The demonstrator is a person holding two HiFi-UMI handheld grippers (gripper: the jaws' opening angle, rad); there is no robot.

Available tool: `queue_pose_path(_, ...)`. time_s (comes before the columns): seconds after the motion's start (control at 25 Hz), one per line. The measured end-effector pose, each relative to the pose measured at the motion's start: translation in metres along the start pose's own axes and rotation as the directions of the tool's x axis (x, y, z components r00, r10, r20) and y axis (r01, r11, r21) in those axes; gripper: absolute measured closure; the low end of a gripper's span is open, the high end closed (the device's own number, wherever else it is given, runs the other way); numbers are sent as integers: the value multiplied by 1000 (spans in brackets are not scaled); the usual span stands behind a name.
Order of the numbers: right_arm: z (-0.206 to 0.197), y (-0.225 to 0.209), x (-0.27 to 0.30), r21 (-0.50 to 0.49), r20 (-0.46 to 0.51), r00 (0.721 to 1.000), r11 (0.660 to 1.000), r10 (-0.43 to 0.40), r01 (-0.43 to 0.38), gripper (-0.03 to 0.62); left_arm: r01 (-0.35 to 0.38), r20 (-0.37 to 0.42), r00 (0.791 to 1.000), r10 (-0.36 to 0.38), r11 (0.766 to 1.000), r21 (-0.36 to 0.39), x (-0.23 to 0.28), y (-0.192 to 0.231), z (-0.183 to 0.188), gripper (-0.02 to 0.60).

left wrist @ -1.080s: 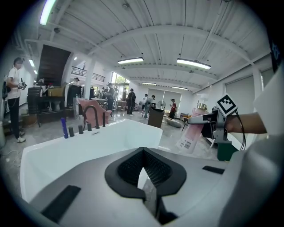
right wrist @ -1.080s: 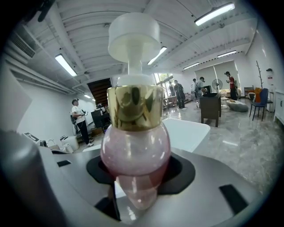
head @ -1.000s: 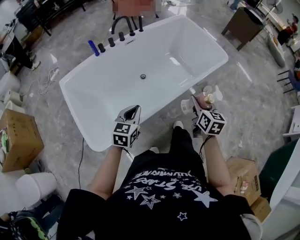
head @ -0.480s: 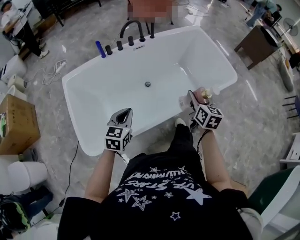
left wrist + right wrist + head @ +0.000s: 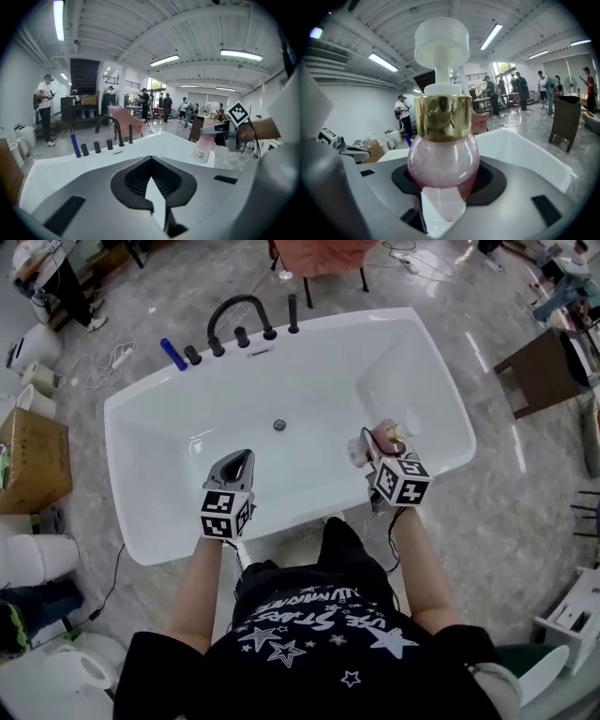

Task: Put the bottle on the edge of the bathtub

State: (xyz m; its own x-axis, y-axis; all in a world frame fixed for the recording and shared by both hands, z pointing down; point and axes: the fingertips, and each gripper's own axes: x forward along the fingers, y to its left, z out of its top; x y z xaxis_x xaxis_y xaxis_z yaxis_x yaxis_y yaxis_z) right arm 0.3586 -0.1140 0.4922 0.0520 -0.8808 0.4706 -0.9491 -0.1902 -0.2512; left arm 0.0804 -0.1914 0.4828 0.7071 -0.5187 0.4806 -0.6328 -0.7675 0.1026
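Note:
A pink round bottle (image 5: 386, 434) with a gold collar and a white pump is clamped in my right gripper (image 5: 375, 441). It hangs over the right inner side of the white bathtub (image 5: 120, 474), just past the near rim. In the right gripper view the bottle (image 5: 443, 157) fills the space between the jaws of that gripper (image 5: 443, 180), pump upward. My left gripper (image 5: 246, 456) hovers over the basin's near side, shut and empty. In the left gripper view its tips (image 5: 151, 158) meet, and the bottle (image 5: 205, 146) shows off to the right.
A black faucet (image 5: 234, 307), black knobs and a blue stick (image 5: 172, 352) line the tub's far rim; the drain (image 5: 279, 426) is mid-basin. A cardboard box (image 5: 33, 460) stands left, a brown cabinet (image 5: 544, 371) right, a pink chair (image 5: 319, 251) behind. People stand in the background.
Both grippers have come forward from the tub's near rim to over the basin. The bottle, earlier beside the right corner over the floor, now hangs inside the tub's outline.

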Motion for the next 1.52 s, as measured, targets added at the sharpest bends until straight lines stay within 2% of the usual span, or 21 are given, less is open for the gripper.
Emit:
queue_pose_path(0.24,35,-61,69,-28,-56,994,995,98,-100,367,-109,-4,994,109,993,-37,74,-19,37,566)
queue_pose_path(0.52,73,-86,168,-31,-63,984,986,164,-166,367,-196,0,980,197,978,-73,138,-6,61,566)
queue_pose_path(0.64,84,-91,213,-39,-59,984,985,167,-169,367,-216,5,976,217,971,-101,163,6,70,566)
queue_pose_path(0.88,107,-100,292,-45,-45,987,987,153,-155,367,-226,3,974,227,968,-106,203,29,81,566)
queue_pose_path(1.32,136,-105,413,-106,1,992,986,126,-125,367,-263,19,963,268,953,-151,254,77,76,566)
queue_pose_path(1.52,140,-103,461,-157,12,993,981,113,-110,367,-268,12,962,272,952,-147,273,93,65,566)
